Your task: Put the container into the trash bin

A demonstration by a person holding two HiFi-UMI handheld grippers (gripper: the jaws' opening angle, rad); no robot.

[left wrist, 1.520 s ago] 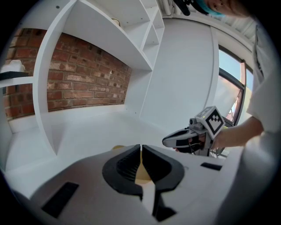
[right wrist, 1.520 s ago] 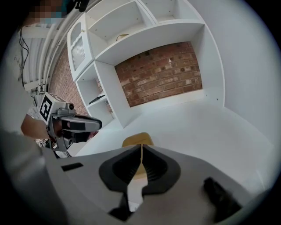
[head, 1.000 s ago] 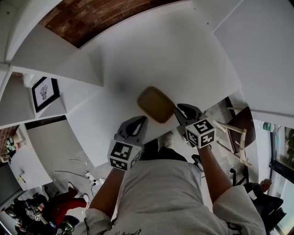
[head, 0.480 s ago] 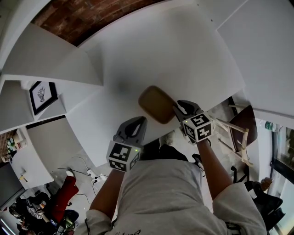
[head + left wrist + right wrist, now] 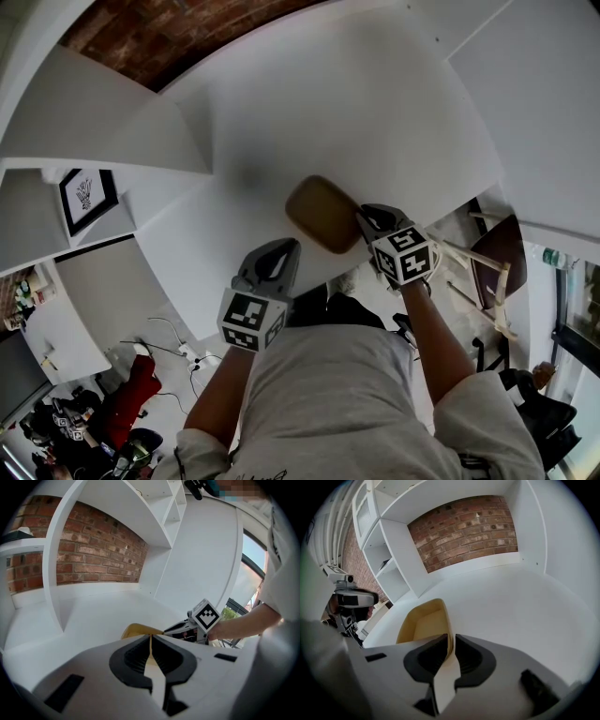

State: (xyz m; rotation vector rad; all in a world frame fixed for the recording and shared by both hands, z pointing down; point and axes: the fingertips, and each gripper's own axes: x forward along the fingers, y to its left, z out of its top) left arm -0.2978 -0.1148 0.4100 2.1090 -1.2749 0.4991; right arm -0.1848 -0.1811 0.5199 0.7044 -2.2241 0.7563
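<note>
A tan, rounded container (image 5: 321,214) lies on the white table (image 5: 375,122) near its front edge. My right gripper (image 5: 370,225) is at its near right corner. In the right gripper view the container's (image 5: 424,623) thin side wall stands between the jaws of the right gripper (image 5: 450,644), which are closing and pinch it. My left gripper (image 5: 281,258) hovers at the table edge, left of and short of the container. Its jaws (image 5: 150,641) are shut with nothing in them, and the container (image 5: 138,630) shows just beyond them. No trash bin is in view.
White shelves and a brick back wall (image 5: 464,524) enclose the table. A framed picture (image 5: 84,192) stands on a shelf at the left. A wooden chair (image 5: 492,272) is on the floor to the right, below the table edge.
My right gripper has sunk a little at the container's near right corner. The left gripper and the container stay where they were.
</note>
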